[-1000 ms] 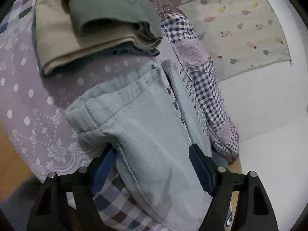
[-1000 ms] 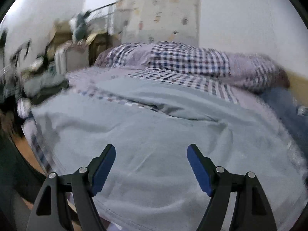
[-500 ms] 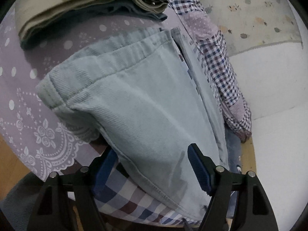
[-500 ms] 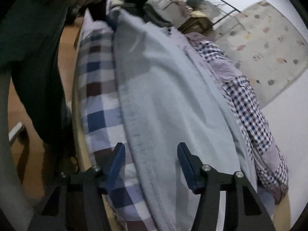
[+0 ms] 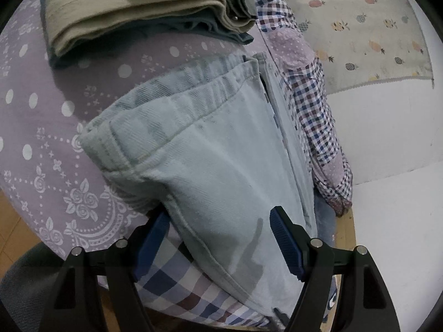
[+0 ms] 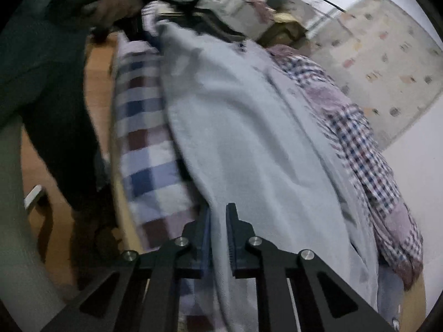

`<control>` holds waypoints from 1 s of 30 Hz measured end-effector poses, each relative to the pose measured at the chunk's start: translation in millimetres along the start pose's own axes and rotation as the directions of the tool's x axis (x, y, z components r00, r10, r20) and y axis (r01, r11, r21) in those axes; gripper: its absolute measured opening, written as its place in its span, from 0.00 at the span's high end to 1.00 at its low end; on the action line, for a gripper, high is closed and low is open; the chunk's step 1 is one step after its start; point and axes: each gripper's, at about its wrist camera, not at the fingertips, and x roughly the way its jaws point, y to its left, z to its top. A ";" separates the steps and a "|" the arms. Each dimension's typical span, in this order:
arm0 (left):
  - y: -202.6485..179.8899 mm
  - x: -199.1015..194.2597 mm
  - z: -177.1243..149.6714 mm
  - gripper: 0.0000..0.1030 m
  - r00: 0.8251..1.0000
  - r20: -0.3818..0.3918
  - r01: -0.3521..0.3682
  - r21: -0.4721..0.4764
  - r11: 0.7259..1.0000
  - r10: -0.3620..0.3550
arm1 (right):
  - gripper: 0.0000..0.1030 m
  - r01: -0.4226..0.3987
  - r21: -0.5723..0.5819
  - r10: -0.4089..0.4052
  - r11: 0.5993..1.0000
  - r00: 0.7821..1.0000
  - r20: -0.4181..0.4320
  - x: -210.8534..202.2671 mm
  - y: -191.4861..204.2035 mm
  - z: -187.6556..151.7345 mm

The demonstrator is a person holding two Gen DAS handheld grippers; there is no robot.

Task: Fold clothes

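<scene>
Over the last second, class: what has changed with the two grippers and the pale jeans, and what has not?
The right gripper swung round to the edge of the pale jeans and closed from wide open onto it. The left gripper stayed open, straddling the jeans; the folded stack stayed put.

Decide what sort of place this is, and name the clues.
Probably a bedroom at home: light blue jeans lie on a bed-like surface under a lilac floral cover, beside a folded clothes stack, with a pineapple-print cloth behind.
</scene>
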 end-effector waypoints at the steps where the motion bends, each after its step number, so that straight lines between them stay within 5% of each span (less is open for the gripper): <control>1: -0.3 0.1 0.4 0.24 1.000 0.005 0.002 -0.005 1.000 -0.002 | 0.91 0.014 0.019 -0.014 1.000 1.000 -0.003 -0.6 -5.9 -0.8; 10: -1.6 -9.5 4.7 0.24 0.994 0.082 0.082 -0.042 0.996 -0.078 | 0.91 0.039 0.012 -0.037 0.999 0.996 -0.081 8.5 -4.2 -17.2; 13: -0.7 -11.5 5.3 0.24 0.991 0.097 0.096 -0.060 0.994 -0.090 | 0.97 0.046 0.062 -0.044 0.997 0.999 -0.032 -5.5 -8.8 -17.5; 18: -9.1 3.5 -3.1 0.24 1.000 0.016 0.014 -0.020 1.000 -0.014 | 0.98 0.055 0.274 -0.083 0.960 0.992 0.092 -36.3 -50.3 -19.4; 23: -20.1 8.9 -10.1 0.24 1.000 0.008 0.001 0.029 1.000 -0.001 | 0.98 0.023 0.353 -0.071 0.935 0.990 0.124 -39.5 -68.5 -22.0; 24: -20.1 7.7 -10.2 0.25 1.000 0.016 0.013 0.023 1.000 -0.013 | 0.98 0.019 0.358 -0.069 0.933 0.989 0.128 -42.3 -66.6 -23.1; 26: -20.4 -0.5 -9.2 0.53 0.997 0.058 0.055 0.013 0.998 -0.056 | 0.98 0.017 0.360 -0.068 0.933 0.989 0.129 -43.5 -64.7 -25.6; 28: -16.8 -11.3 -6.5 0.65 0.989 0.104 0.105 -0.015 0.994 -0.103 | 0.97 0.012 0.362 -0.062 0.932 0.990 0.128 -43.0 -64.3 -28.0; 30: -12.8 -19.0 -4.8 0.66 0.979 0.133 0.160 -0.045 0.986 -0.153 | 0.97 0.005 0.349 -0.052 0.937 0.991 0.124 -40.1 -63.2 -28.8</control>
